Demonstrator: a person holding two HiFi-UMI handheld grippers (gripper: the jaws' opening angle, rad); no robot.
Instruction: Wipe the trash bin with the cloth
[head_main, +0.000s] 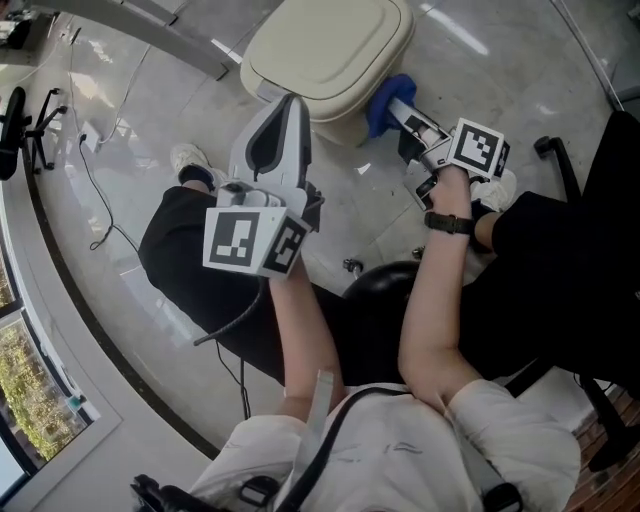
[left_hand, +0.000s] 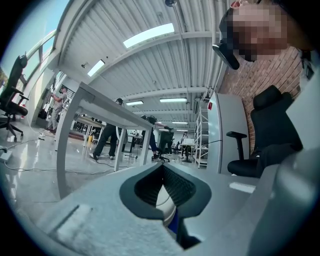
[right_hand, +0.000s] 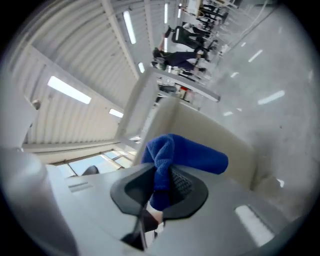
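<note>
Cloth (right_hand: 186, 156), blue, sits pinched between the right gripper's (right_hand: 161, 181) closed jaws, pressed against the side of the cream bin (head_main: 330, 55). Left gripper (left_hand: 162, 170) has jaws together, empty, tips by the bin.

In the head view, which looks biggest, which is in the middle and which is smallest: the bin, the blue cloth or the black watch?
1. Biggest by far: the cream plastic trash bin.
2. Middle: the blue fluffy cloth, though part of it is hidden.
3. Smallest: the black wristwatch, only a little smaller than the cloth.
</note>
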